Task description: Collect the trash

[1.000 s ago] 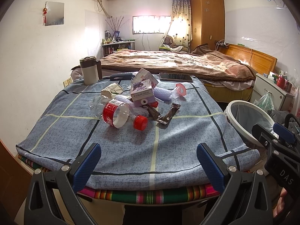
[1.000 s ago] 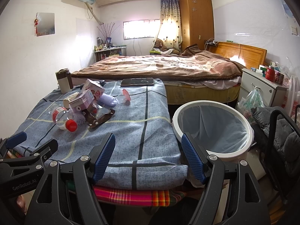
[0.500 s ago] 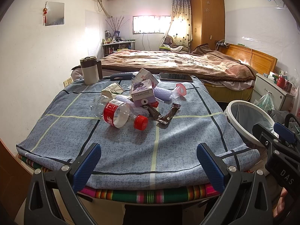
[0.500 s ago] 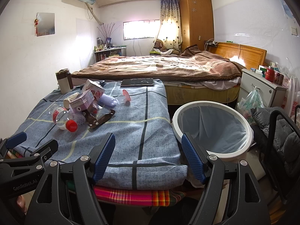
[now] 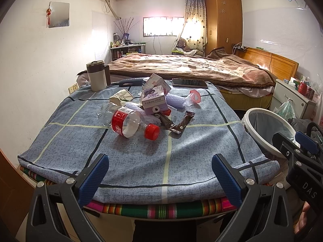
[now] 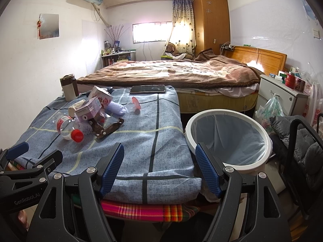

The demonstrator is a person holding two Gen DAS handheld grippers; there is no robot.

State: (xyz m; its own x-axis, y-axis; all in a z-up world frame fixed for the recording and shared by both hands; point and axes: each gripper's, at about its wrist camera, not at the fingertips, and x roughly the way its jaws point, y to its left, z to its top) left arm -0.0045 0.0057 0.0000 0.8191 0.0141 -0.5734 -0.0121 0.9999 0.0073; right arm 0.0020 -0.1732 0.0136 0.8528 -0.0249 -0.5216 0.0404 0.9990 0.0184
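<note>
Clear plastic bottle with red label and cap (image 5: pixel 129 122) lies at 11 o'clock from left gripper (image 5: pixel 159 176), jaws wide, empty; long axis runs roughly 10-to-4, cap nearest. Right gripper (image 6: pixel 159 166), jaws also wide, seems farther.

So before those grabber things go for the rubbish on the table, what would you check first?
1. Left gripper open and holding nothing: ok.
2. Right gripper open and holding nothing: ok.
3. Bin beside the table, liner in, mouth unobstructed: ok.
4. Plastic bottle lies nearest, nothing on top of it: ok.
5. Phone and mug sit apart from the trash pile, at the far edge: ok.
6. Whether the bottle is empty: cannot tell.
</note>
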